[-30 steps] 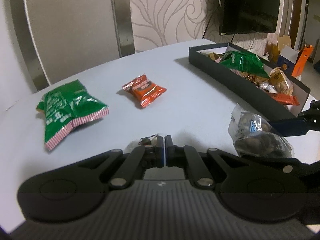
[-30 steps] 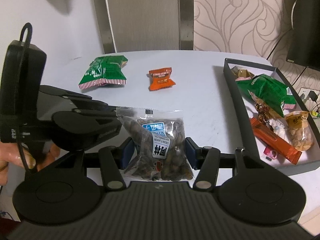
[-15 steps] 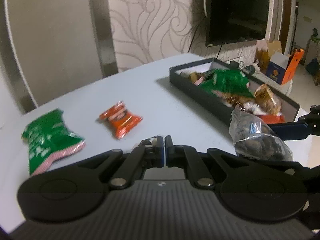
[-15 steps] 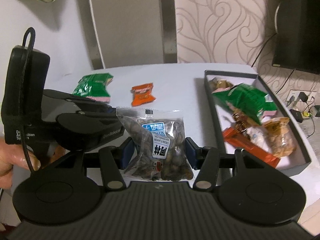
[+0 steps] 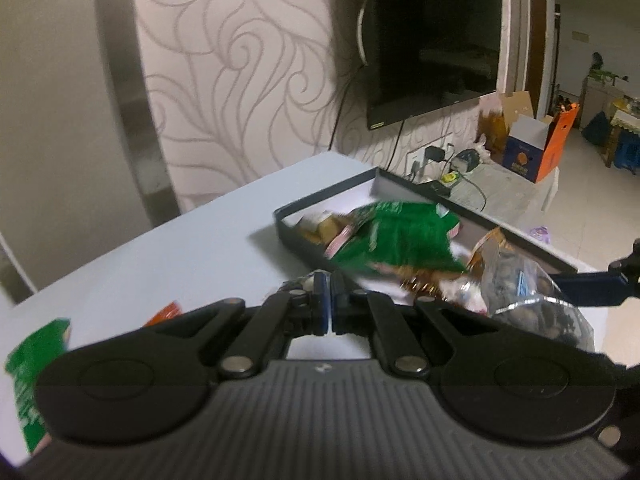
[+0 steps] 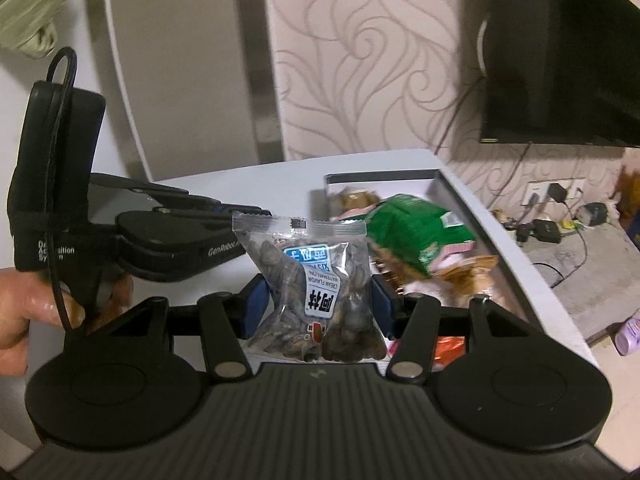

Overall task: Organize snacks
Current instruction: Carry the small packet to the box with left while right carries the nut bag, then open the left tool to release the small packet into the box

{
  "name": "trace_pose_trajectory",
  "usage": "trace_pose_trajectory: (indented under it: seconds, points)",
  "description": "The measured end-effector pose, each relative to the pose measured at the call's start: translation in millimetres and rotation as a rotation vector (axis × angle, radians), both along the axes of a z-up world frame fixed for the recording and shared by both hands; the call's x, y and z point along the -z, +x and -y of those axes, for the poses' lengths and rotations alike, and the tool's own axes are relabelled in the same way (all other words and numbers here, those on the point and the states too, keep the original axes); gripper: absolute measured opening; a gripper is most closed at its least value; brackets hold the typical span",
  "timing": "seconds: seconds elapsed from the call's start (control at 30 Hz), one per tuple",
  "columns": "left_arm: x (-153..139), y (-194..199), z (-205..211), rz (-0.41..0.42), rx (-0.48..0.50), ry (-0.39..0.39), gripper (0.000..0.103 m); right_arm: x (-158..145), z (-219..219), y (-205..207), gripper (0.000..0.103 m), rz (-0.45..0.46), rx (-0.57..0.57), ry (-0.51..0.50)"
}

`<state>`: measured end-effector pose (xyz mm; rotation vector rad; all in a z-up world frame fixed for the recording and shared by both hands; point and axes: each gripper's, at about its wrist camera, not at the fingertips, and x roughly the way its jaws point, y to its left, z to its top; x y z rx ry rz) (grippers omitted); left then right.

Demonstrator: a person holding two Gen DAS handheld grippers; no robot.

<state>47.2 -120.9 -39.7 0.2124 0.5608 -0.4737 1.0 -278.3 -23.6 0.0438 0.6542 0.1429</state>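
Observation:
My right gripper [image 6: 318, 304] is shut on a clear bag of watermelon seeds [image 6: 316, 280], held upright above the table just left of the black tray [image 6: 460, 184]. The left wrist view shows that bag [image 5: 532, 292] at the right, over the tray's near end. My left gripper [image 5: 330, 300] is shut, and a small dark packet [image 5: 296, 284] peeks out at its fingertips, mostly hidden. The tray [image 5: 288, 228] holds a green bag [image 5: 396, 236] and several other snacks. A second green bag [image 5: 32, 380] and an orange packet [image 5: 166, 314] lie on the table at lower left.
A dark TV [image 5: 432, 40] hangs on the patterned wall behind the tray. Cardboard boxes [image 5: 532, 148] and a power strip with cables [image 6: 548, 228] are on the floor past the table's right edge. A hand [image 6: 20, 320] grips the left tool's handle.
Both grippers have risen and travelled right toward the tray, each keeping its grip. The tray now fills the middle of both views, and the loose green bag and orange packet slid to lower left.

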Motion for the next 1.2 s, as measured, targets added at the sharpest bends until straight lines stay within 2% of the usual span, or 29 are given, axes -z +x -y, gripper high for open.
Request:
trace_pose_trajectory:
  seconds: [0.4,1.2]
  points:
    - [1,25,45,0.016,0.052,0.012,0.005,6,42,13,0.06,-0.011,0.074,-0.009]
    - [19,58,92,-0.004,0.066,0.02,0.005,38,77,52,0.06,-0.075,0.052,-0.01]
